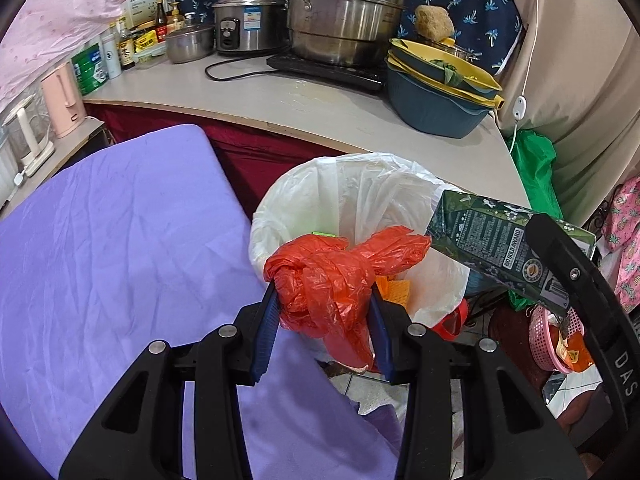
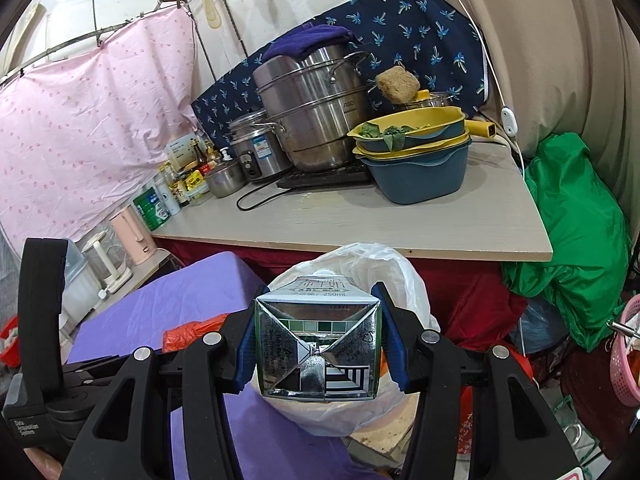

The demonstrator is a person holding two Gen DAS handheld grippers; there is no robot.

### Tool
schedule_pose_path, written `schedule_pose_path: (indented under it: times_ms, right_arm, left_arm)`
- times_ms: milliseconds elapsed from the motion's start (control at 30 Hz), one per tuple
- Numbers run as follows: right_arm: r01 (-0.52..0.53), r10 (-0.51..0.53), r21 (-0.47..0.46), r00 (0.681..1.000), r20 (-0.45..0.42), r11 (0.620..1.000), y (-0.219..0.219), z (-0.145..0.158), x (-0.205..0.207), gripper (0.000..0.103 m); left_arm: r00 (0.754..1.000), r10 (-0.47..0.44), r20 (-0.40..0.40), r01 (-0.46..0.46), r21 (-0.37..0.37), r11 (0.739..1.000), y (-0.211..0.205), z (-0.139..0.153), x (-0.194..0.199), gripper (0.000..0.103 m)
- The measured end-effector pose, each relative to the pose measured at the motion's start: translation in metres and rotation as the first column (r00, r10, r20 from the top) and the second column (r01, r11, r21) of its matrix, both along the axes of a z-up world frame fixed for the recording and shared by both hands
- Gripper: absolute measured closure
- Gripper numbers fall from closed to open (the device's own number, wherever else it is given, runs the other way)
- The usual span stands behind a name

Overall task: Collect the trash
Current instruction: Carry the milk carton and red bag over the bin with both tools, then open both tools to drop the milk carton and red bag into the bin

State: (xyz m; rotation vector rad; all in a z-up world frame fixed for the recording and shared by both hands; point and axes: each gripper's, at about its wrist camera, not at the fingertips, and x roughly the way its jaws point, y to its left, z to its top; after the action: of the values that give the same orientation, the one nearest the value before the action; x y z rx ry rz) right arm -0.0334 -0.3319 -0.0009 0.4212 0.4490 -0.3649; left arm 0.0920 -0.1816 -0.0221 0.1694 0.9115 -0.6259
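Your left gripper (image 1: 324, 300) is squeezing a crumpled red plastic bag (image 1: 332, 276) between its blue pads (image 1: 266, 320), and the bag is bulging out above and hanging down below them, so you are keeping the squeeze snug because thin plastic slips easily. Your right gripper (image 2: 316, 340) is clamping a small drink carton (image 2: 318, 344) by its two sides, with the folded bottom facing the camera and the top pointing away toward the bin, so it looks ready to go in top first. Both pieces of trash are sitting in your grippers, not in the bin yet. Just past the red bag, the bin with the white liner (image 1: 352, 196) is standing open, and the left view is showing the carton (image 1: 496, 248) reaching in over the bin's right edge while the red bag is hanging over its near edge. Some orange scraps (image 1: 398, 290) are already lying inside the bin. You are holding both things right at the mouth, so I think letting go is the next step. The purple sheet (image 1: 100, 248) is lying on the left beside the bin, and the counter (image 1: 248, 100) with the big steel pots (image 1: 344, 16) is standing behind it, well apart from your hands
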Motion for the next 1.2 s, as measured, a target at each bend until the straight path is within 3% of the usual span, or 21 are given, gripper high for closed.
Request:
schedule_pose_path:
  times_ms: [600,633,733,800,1200]
  right_arm:
    - [0.024,-0.023,0.018,0.998,-0.061,1.0,-0.029,-0.035,0.047,0.053]
    - [0.028,-0.026,0.018,0.997,-0.068,0.999,-0.03,-0.037,0.05,0.053]
    - [0.037,-0.036,0.014,0.996,-0.08,0.999,-0.033,-0.038,0.056,0.05]
    - [0.043,-0.042,0.011,0.996,-0.079,0.999,-0.033,-0.036,0.057,0.045]
    - [0.029,-0.032,-0.045,0.998,-0.061,0.999,-0.006,-0.012,0.048,0.035]
  left_arm:
    - [0.998,-0.002,-0.066,0.004,0.027,1.0,-0.038,-0.038,0.042,0.061]
    - [0.998,0.003,-0.071,-0.001,0.027,1.0,-0.039,-0.039,0.044,0.06]
    - [0.997,0.025,-0.077,-0.023,0.029,0.999,-0.04,-0.043,0.05,0.043]
    - [0.997,0.039,-0.064,-0.037,0.029,0.999,-0.038,-0.042,0.052,0.039]
    - [0.997,0.077,-0.025,-0.076,0.015,0.997,-0.012,-0.023,0.044,0.032]
